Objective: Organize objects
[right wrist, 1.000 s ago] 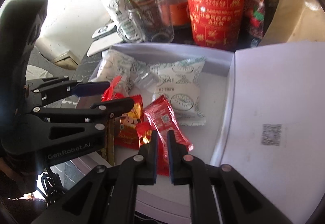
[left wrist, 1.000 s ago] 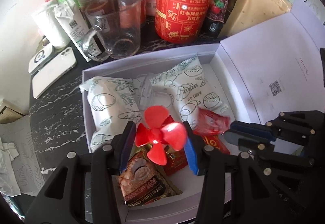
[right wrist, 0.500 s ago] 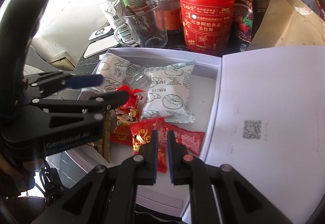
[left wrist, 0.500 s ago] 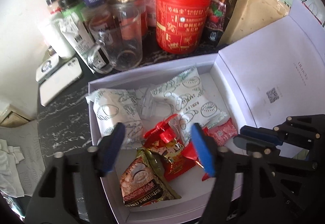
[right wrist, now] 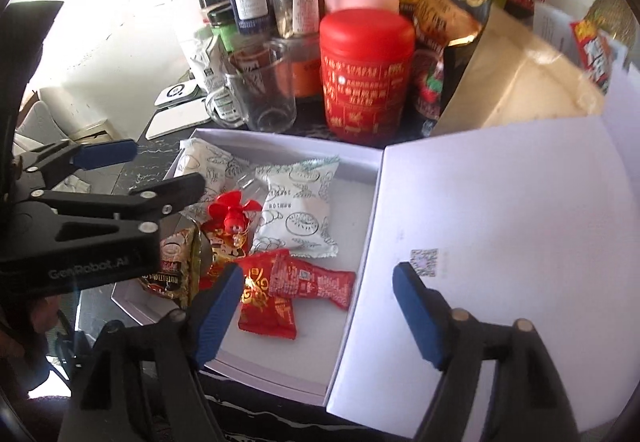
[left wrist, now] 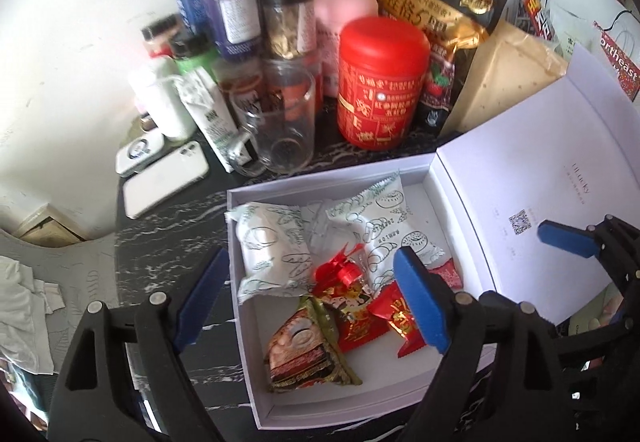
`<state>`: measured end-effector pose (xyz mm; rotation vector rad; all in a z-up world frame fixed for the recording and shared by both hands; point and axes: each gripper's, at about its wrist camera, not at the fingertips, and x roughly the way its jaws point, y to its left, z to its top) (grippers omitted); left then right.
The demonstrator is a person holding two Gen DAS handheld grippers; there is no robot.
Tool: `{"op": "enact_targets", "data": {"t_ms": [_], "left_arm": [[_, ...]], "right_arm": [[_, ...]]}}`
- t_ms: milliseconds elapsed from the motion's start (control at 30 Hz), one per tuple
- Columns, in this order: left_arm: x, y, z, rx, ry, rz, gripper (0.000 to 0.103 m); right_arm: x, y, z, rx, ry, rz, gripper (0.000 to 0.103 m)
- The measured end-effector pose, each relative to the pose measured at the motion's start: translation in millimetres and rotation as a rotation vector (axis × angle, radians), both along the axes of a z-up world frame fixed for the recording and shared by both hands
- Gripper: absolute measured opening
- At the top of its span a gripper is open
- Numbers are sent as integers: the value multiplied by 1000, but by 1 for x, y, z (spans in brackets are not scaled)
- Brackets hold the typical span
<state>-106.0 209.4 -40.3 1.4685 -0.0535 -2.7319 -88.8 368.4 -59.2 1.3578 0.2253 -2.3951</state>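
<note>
Both grippers hang spread wide over the white box, holding nothing; the left gripper has let go of the red fan toy, now lying among snack packets by the box's left wall, partly hidden behind a left finger; the right gripper, pinched before, has parted

A dark marbled tabletop carries an open white box, a red canister and a glass mug. A white phone lies near its left edge, beside bottles.
</note>
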Motion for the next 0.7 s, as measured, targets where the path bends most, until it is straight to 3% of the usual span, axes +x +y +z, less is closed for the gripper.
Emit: {"op": "enact_targets", "data": {"t_ms": [133,300,533,700], "left_arm": [[14,-5,18,-7,33,-4,84],[34,-11,41,-6,58,-22,84],[70,-23,74,10,104,-73,84],[97,-34,87,11,90,-91,84]], "right_arm": [[8,0,16,-2,50,-21,93],[24,0,43,2,110,-54,99],[55,-8,76,-6,145,-102,101],[93,-22,96,11,171,-146,101]]}}
